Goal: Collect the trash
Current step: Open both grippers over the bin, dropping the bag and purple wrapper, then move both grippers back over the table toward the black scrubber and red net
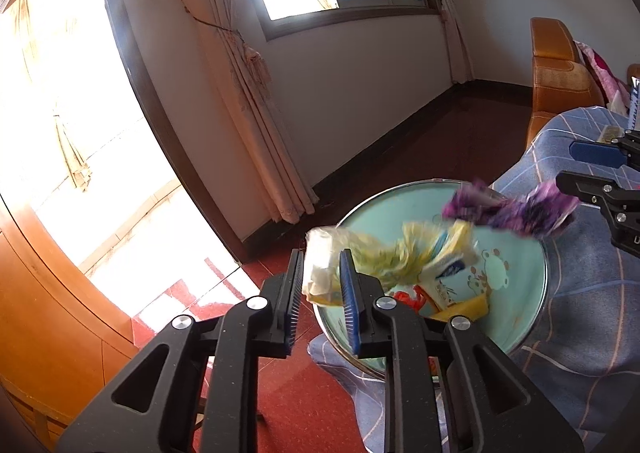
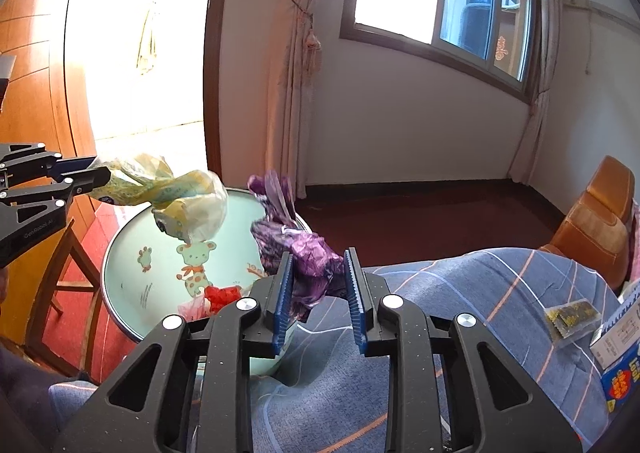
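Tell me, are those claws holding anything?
Left gripper: end of the yellow wrapper between its jaws; right gripper: end of the purple wrapper. Both look loose, probably neither gripped.

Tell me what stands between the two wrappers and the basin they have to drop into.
Nothing visible does. The yellow wrapper at the left gripper and the purple wrapper between the right gripper fingers both hang over the open mint-green basin. Only red scraps already lie inside it.
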Available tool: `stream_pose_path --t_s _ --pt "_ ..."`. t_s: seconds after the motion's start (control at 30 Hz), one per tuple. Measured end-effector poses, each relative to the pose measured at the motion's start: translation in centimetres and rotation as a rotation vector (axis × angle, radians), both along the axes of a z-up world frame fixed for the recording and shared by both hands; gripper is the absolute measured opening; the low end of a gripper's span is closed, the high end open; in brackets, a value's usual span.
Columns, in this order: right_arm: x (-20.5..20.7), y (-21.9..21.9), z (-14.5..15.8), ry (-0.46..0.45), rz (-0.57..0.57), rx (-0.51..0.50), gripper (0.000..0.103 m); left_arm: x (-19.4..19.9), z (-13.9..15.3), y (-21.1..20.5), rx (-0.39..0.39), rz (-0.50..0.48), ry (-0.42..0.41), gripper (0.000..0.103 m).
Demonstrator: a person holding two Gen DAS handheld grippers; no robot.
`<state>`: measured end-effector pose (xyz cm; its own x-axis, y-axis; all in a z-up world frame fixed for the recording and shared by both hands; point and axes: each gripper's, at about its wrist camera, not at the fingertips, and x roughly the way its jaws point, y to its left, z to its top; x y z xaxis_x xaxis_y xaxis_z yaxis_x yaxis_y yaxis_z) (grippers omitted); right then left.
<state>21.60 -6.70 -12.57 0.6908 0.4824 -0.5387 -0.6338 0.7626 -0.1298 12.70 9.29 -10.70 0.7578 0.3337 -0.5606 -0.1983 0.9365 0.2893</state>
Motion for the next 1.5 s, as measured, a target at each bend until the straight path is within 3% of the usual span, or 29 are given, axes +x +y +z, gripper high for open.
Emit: stream_pose_path --t_s 0.03,0.07,0.9,0.97,1.17,1.27,1.33,1.5 --pt "-0.1 0.1 0.0 -0.004 0.002 -0.003 0.041 0.0 -0.1 -0.1 0.001 0.0 0.0 0.032" --pt "-0.2 0.1 0.0 -0.007 0.007 -0.002 0.042 0.0 -0.1 -0.2 0.001 -0.003 0.0 0.035" --pt "-0.2 -0.4 0.2 -0.039 -0.057 0.008 0.048 0.0 -0.4 -1.0 -0.004 -0.027 0.014 0.051" --pt "-0.5 -0.9 0.5 -0.056 -0.104 0.013 0.055 -0.1 -0.5 -1.5 -0.003 -0.042 0.018 0.051" --pt "-1.5 -5.4 1.4 -0.031 -0.273 0.046 0.055 0.1 -0.9 -4.6 -0.002 -0.115 0.029 0.053" --pt "-2.9 -9.3 2.1 -0.013 -0.365 0.078 0.056 0.4 -1.1 -7.1 -0.004 -0.179 0.036 0.054" --pt "-4.2 -12.4 2.3 -0.006 -0.435 0.102 0.062 0.4 -1.0 -9.2 0.003 -0.228 0.034 0.055" --pt "-6.4 -20.6 1.6 0.052 -0.651 0.139 0.063 0.5 -0.7 -14.6 0.006 -0.343 0.021 0.058"
